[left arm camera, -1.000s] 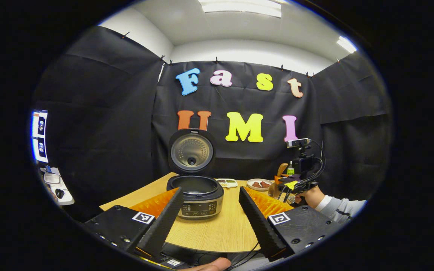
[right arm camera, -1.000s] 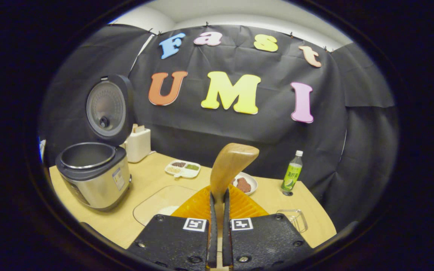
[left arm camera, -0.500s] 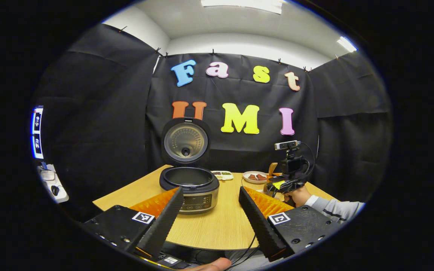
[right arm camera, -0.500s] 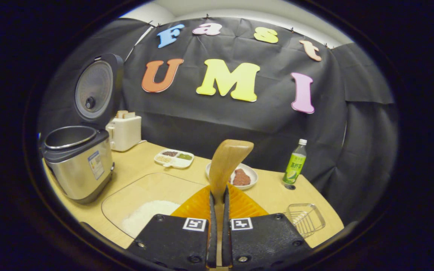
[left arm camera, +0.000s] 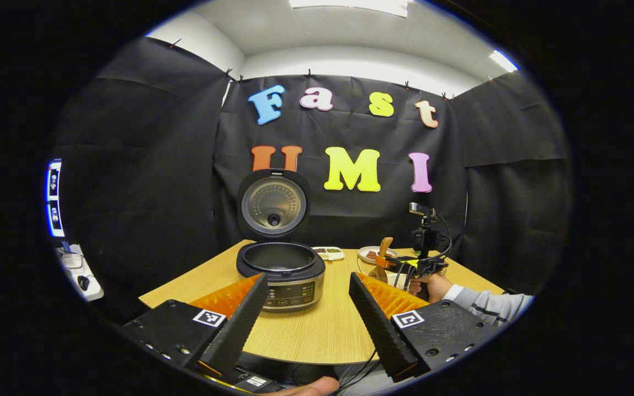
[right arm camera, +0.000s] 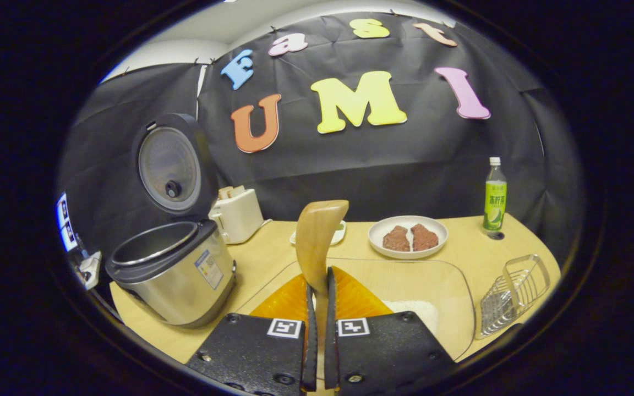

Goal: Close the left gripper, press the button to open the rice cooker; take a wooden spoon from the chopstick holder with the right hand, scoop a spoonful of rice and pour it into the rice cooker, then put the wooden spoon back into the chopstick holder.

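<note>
The rice cooker (left arm camera: pixel 281 272) stands open on the wooden table, its lid (left arm camera: pixel 274 202) upright and its pot empty. My left gripper (left arm camera: pixel 307 278) hangs open in front of it, holding nothing. My right gripper (right arm camera: pixel 317 275) is shut on the handle of the wooden spoon (right arm camera: pixel 318 234), whose bowl points up and away. Just below and ahead lies a clear glass tray (right arm camera: pixel 452 275) with a pile of white rice (right arm camera: pixel 417 311). The cooker (right arm camera: pixel 176 272) is to its left, the wire chopstick holder (right arm camera: pixel 515 286) to its right. In the left gripper view, the right gripper (left arm camera: pixel 399 263) and spoon (left arm camera: pixel 386 245) are beside the cooker.
A plate of meat (right arm camera: pixel 408 236), a green bottle (right arm camera: pixel 495 195), a white toaster (right arm camera: pixel 238 214) and a small divided dish (left arm camera: pixel 328 253) stand along the back of the table. A person's hand and sleeve (left arm camera: pixel 460 294) hold the right gripper.
The right gripper has swung and tilted with the spoon, so the rice tray now sits under and right of it. The left gripper has barely moved.
</note>
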The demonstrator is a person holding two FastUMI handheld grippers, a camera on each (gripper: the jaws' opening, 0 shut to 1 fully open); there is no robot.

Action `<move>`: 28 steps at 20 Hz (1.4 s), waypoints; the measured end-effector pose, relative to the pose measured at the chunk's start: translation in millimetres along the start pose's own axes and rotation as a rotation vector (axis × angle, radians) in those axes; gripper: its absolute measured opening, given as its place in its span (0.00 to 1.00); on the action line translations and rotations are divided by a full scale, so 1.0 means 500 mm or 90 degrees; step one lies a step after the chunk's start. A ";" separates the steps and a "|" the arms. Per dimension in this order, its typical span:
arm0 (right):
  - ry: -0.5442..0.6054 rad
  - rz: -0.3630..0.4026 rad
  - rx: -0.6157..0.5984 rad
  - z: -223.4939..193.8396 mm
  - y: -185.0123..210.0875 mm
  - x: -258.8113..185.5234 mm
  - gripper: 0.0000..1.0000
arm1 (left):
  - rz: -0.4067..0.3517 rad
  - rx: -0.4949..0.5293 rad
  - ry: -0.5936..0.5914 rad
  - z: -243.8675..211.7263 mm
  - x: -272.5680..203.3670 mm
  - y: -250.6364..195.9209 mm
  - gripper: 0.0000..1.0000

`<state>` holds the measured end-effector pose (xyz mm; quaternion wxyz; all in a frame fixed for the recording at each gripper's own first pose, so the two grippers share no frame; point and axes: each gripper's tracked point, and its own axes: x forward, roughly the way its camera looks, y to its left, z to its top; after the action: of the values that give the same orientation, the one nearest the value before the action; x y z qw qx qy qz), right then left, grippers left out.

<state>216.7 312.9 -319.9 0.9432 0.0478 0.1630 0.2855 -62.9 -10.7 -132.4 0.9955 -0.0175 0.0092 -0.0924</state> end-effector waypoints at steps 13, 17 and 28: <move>-0.010 0.030 0.284 0.022 -0.073 -0.031 0.11 | 0.015 -0.008 -0.002 0.004 -0.006 0.019 0.94; -0.029 0.051 0.375 0.047 -0.085 -0.053 0.11 | 0.015 -0.003 0.002 -0.004 -0.007 0.017 0.95; -0.081 0.089 0.620 0.093 -0.145 -0.101 0.10 | 0.015 0.033 0.003 -0.009 -0.010 0.015 0.94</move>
<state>230.4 224.8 -275.3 0.7980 0.5110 0.2160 0.2356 -66.6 -2.7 -136.9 0.9966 0.0085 0.0097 -0.0810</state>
